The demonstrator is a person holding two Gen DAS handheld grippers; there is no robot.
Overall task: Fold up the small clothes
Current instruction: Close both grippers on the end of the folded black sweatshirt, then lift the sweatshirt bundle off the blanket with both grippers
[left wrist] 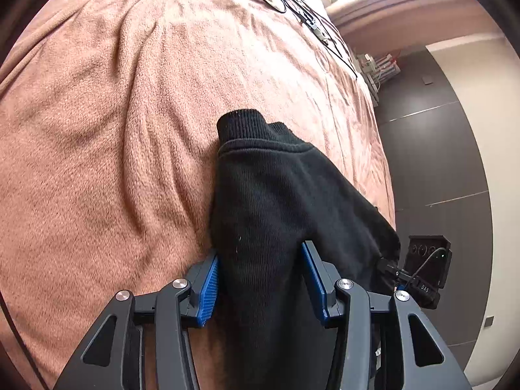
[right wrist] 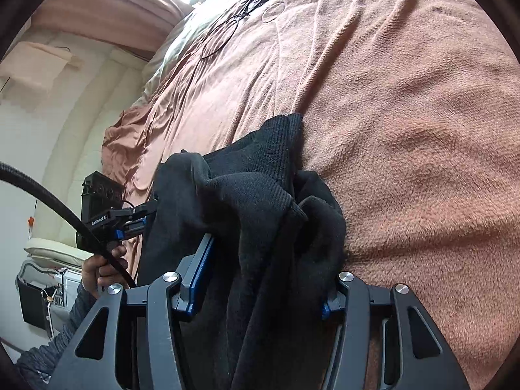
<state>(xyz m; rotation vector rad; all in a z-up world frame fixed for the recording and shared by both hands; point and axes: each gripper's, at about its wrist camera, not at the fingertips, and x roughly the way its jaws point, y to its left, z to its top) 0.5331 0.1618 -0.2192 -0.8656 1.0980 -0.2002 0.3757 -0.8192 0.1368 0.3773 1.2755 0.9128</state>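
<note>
At the bottom of each frame my fingers stand part-open with the black garment (left wrist: 286,201) bunched between them — the left gripper (left wrist: 260,279) has cloth against both blue pads, though I cannot tell whether either gripper truly pinches; the right gripper (right wrist: 266,279) is half buried in folds. Further up, the ribbed cuff rests on the brown blanket (left wrist: 97,130) of the bed. If the hold is loose, I judge the thick fabric could slip out and the fold collapse into a heap.
</note>
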